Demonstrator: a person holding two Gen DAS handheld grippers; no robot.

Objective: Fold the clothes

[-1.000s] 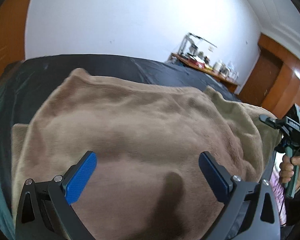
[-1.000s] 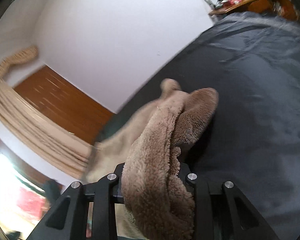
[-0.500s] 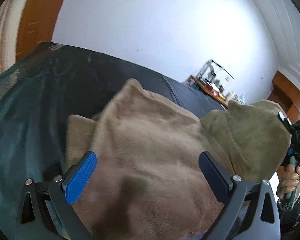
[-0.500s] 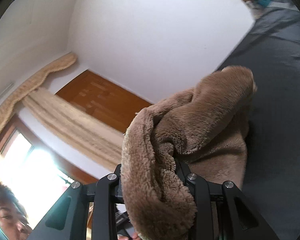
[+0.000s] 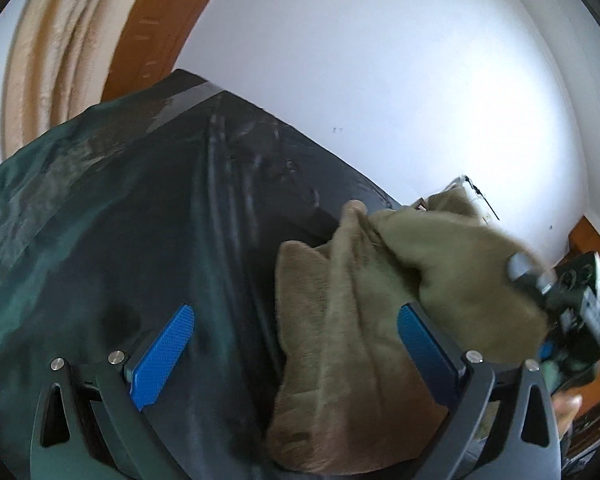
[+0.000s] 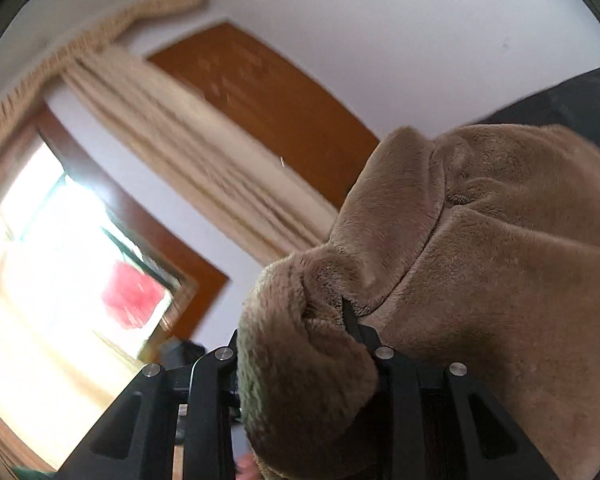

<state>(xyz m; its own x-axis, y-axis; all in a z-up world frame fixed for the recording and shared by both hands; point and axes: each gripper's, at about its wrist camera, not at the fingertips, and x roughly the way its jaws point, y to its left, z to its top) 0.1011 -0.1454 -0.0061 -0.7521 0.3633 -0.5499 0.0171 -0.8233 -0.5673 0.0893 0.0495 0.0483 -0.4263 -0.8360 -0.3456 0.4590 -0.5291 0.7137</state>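
A brown fleece garment (image 5: 340, 344) lies bunched on the dark bed cover (image 5: 140, 220), its right part lifted into the air. My left gripper (image 5: 296, 312) is open above the cover. Its blue pads (image 5: 162, 356) stand wide apart, and the garment's left edge lies between them, ungripped. My right gripper (image 5: 572, 308) shows blurred at the right edge of the left wrist view, holding up the raised part. In the right wrist view my right gripper (image 6: 328, 320) is shut on a thick fold of the fleece garment (image 6: 480, 260), which hides the fingertips.
A white wall (image 5: 380, 80) rises behind the bed. Beige curtains (image 6: 188, 128), a bright window (image 6: 60, 240) and an orange wooden panel (image 6: 280, 92) stand to the side. A hand (image 5: 566, 406) grips the right tool's handle. A cluttered shelf (image 5: 476, 196) peeks out behind the fleece.
The right gripper has lifted its fold of fleece and swung it up and over. The spread garment has gathered to the right, baring dark cover under the left gripper, whose view turned left.
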